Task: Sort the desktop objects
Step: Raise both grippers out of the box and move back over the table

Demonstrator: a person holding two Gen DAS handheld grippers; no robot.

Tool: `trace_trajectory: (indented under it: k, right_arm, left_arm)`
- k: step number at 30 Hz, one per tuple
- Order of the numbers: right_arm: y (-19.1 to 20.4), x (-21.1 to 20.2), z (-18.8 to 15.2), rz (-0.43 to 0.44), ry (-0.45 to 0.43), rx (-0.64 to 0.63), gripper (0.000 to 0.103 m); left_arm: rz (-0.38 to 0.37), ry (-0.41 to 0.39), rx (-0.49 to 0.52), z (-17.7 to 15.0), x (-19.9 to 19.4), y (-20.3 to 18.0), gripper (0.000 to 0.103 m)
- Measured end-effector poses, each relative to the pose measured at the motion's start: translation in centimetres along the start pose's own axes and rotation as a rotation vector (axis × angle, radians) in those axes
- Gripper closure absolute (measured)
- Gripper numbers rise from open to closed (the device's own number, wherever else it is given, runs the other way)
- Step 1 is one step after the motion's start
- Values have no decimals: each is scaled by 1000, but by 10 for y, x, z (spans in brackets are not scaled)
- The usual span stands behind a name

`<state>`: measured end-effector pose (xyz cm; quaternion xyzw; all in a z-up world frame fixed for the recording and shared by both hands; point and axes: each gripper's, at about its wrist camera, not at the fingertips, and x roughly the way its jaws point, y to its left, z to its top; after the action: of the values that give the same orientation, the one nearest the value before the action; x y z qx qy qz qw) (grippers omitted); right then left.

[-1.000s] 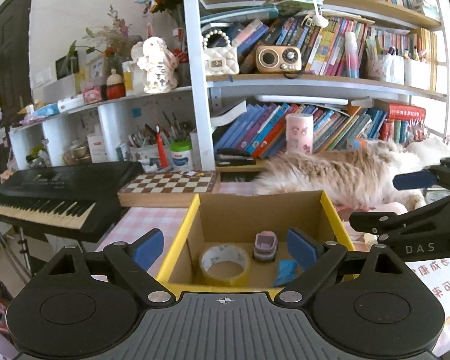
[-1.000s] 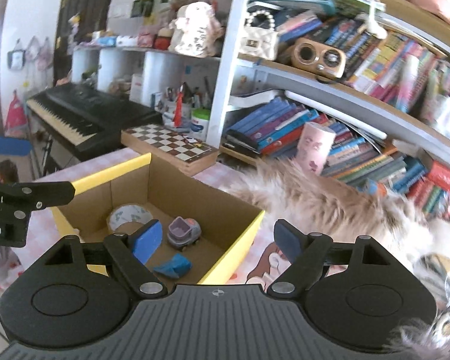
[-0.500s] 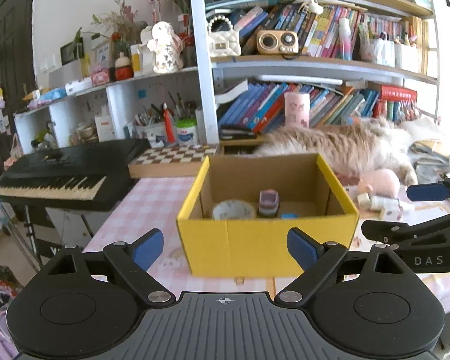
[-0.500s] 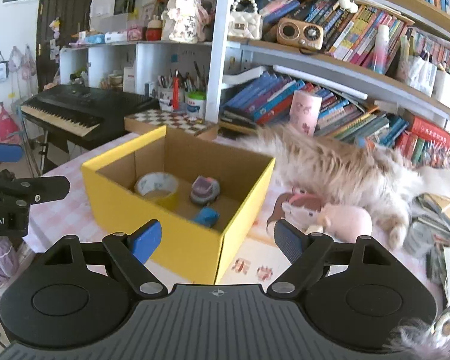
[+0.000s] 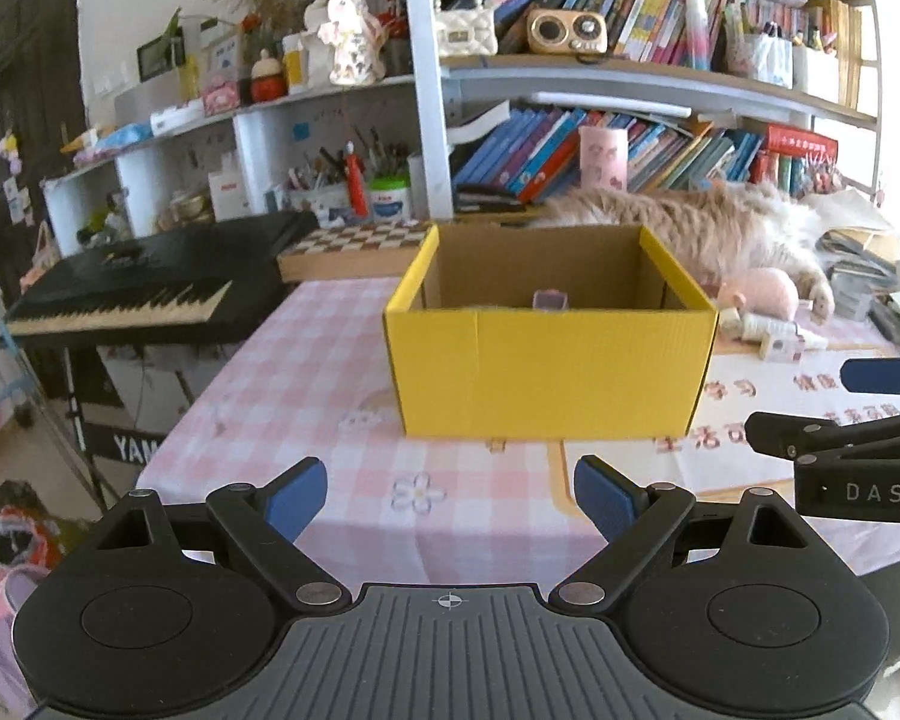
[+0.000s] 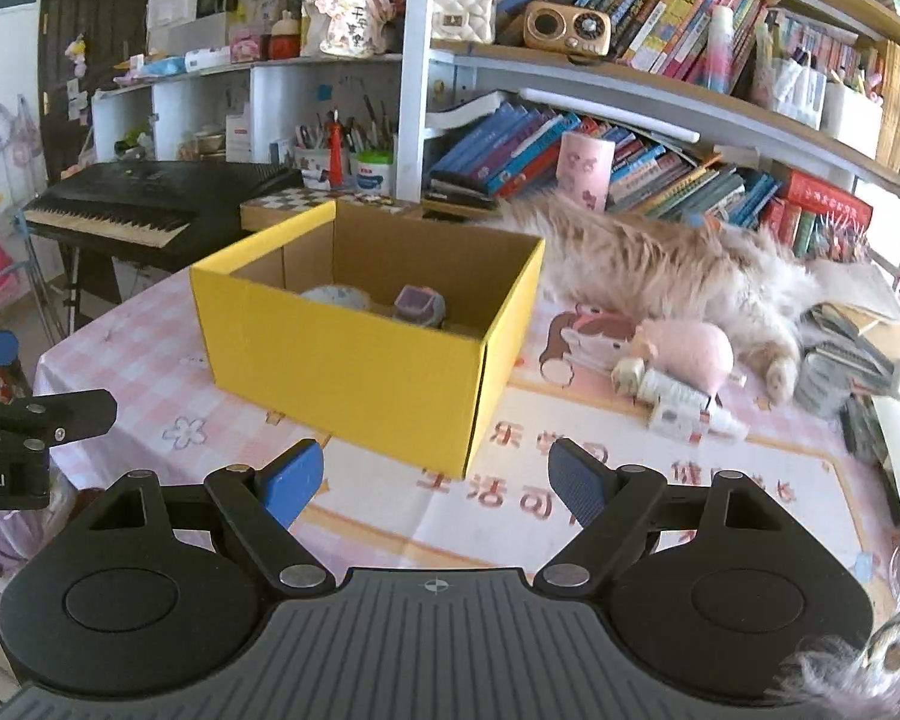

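Already the yellow box (image 6: 354,360) on the table (image 6: 600,498) is holding a tape roll (image 6: 336,298) and a small purple toy (image 6: 419,306), while bottles (image 6: 678,399) are lying beside it unsorted. Both grippers, left (image 5: 450,495) and right (image 6: 432,477), are hanging wide-jawed, gripping nothing.

The yellow cardboard box (image 6: 354,360) stands upright and open-topped on the pink checked cloth, ahead of both tongs. Inside lie a tape roll (image 6: 336,298) and a small purple toy (image 6: 419,306). Right of it lie a pink plush (image 6: 687,351) and small white bottles (image 6: 672,399).
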<state>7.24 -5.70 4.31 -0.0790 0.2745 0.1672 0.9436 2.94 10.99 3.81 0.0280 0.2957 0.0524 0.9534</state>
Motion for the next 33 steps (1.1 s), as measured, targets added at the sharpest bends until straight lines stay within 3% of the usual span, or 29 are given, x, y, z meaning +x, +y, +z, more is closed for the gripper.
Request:
trace_trajectory:
  k: [25,33]
  right_arm:
    - [22,-20,-50,-54,109,34,21]
    - [18,-25,-60,-90,132,35,21]
  left_arm:
    - [-10,92,-19,-41,-11,-4,11]
    - [-61,110,0,-45,-10,-17,11]
